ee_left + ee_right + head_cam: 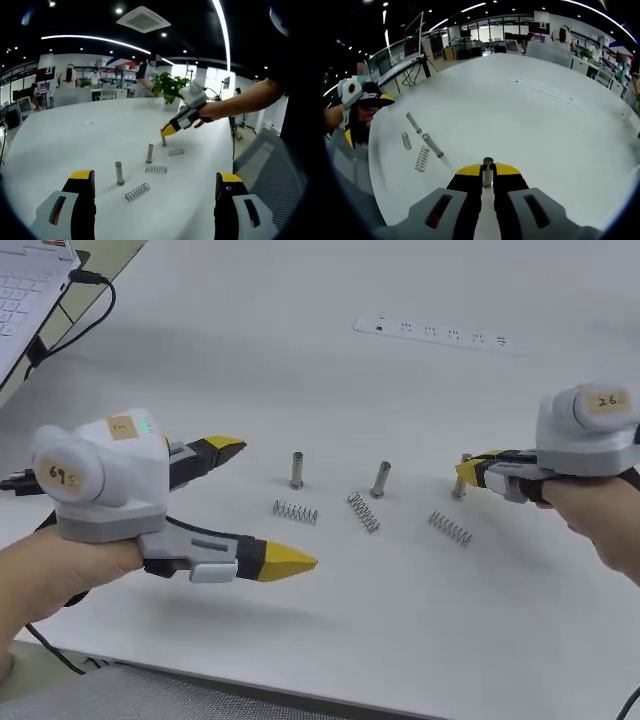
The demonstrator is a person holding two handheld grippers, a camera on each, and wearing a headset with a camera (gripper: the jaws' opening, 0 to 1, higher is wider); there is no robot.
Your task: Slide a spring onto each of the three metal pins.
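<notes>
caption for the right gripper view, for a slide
Right tool gripping one metal pin; two more pins and two springs wait on the table.

3 pins [297, 469] – shiny metal; springs [295, 511] bare wire; table [300, 340] matt white.

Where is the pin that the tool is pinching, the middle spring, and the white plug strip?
pinched pin [487, 175], right gripper view, on its shaft between the jaws.
middle spring [363, 511], head view, on its middle coils.
plug strip [440, 335], head view, on its top face.
</notes>
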